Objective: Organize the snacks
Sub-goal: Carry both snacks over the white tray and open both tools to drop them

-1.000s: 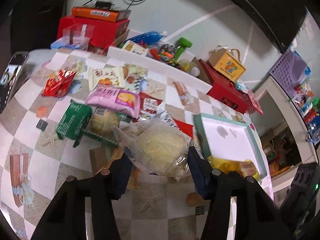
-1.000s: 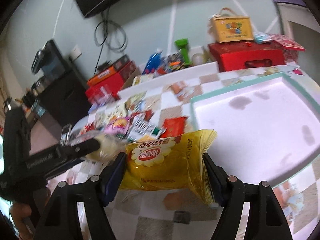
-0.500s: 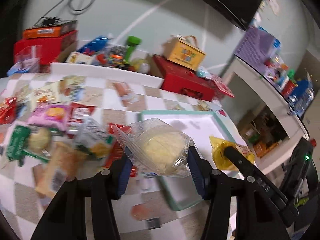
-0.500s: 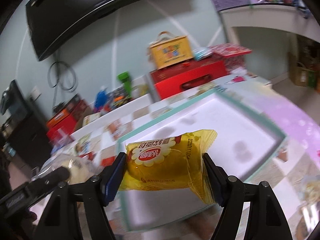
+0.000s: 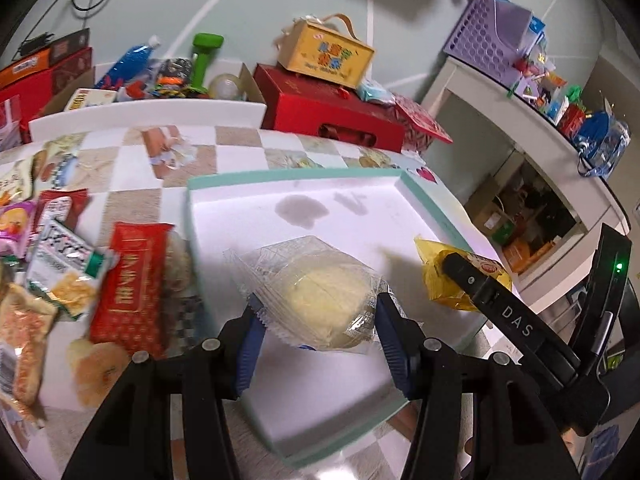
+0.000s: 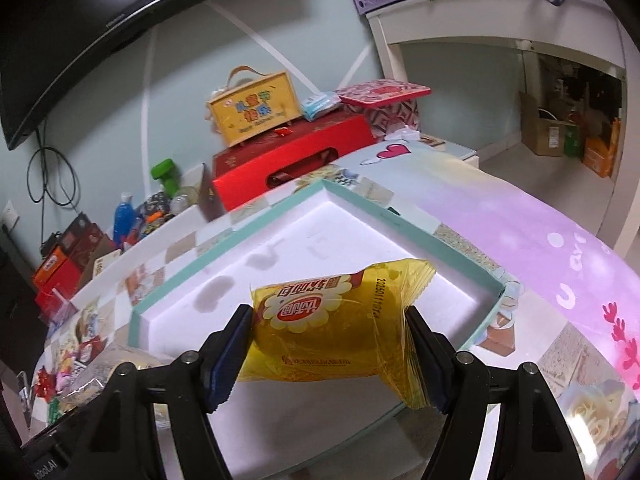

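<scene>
My left claw [image 5: 318,322] is clamped part-way closed on a pale round bun in a clear crinkly plastic wrapper [image 5: 320,304], its blue pads pressing the wrapper from both sides. The bun hangs above the white shallow tray with a mint-green rim [image 5: 288,178], over the tray's near half. At three o'clock from the bun, my right claw's black finger crosses the left wrist view with a yellow packet pinched at its tip.

Through the right wrist view, my right claw [image 6: 328,354] stands somewhat wider and grips that glossy yellow snack packet with a red-and-white flower label [image 6: 328,332] by its two ends, the crimped edge fanned against the right pad. It too is held above the tray, whose far corner sits at twelve o'clock from the packet.

At nine o'clock from the tray, on the checked tablecloth [image 5: 132,172], lie loose snacks: a red foil bar packet with gold lettering [image 5: 130,288] just beside the rim, then a white-and-green packet [image 5: 66,258] further left. At twelve o'clock beyond the tray stands a red rectangular gift box [image 5: 328,110] with a yellow carry-handle box [image 5: 326,56] on top.
</scene>
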### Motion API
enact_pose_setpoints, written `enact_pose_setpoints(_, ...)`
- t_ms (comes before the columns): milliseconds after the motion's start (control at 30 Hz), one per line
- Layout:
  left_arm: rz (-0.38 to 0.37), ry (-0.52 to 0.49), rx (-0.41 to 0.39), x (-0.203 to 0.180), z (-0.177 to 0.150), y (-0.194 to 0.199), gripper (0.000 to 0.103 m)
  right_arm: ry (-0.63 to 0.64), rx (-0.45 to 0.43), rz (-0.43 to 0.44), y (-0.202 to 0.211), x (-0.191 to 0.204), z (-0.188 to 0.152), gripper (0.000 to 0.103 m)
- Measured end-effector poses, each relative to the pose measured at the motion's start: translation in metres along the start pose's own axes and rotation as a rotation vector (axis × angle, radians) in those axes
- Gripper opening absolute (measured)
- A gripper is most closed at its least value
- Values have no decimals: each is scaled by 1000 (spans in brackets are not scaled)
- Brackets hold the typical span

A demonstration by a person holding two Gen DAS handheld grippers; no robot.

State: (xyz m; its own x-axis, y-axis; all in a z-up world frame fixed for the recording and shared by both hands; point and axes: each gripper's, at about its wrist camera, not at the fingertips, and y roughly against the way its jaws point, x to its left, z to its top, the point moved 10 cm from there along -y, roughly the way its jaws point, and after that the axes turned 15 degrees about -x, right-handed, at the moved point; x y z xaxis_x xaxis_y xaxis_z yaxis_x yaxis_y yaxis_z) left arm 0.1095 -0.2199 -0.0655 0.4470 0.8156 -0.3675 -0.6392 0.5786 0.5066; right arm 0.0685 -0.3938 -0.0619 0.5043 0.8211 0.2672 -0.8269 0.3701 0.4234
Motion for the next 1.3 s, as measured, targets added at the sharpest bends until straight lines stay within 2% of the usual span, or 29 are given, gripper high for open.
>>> enact_pose_setpoints(167, 0, -33, 28, -7, -8, -15, 56, -9, 17, -9, -8, -5, -4, 76)
enact_pose_setpoints(267, 10, -39, 40, -8, -11, -16, 57, -8, 23, 15, -9, -2, -6, 78)
enact_pose_setpoints(367, 20, -53, 36, -7, -8, -10, 70, 6, 24, 11, -8, 1, -6, 79)
enact_pose_setpoints(633, 28, -67, 3, -3, 8, 9, 74, 15, 7, 12, 1, 4, 3, 79)
enact_pose_setpoints(667, 29, -71, -4, -2, 10, 13, 75, 21, 7, 12, 2, 6, 4, 84)
enact_pose_setpoints(733, 46, -71, -18, 2, 15, 17, 89, 32, -2, 4, 3, 7, 5, 97)
enact_pose_setpoints(767, 63, -66, -37, 7, 18, 21, 90, 40, -7, -1, 5, 8, 7, 99)
enact_pose_setpoints(1067, 211, -68, -100, 51, 26, 30, 102, 61, 10, 4, 8, 17, 6, 103)
enact_pose_setpoints(1300, 255, -138, -139, 57, 25, 31, 103, 67, -20, -2, 12, 19, 10, 103)
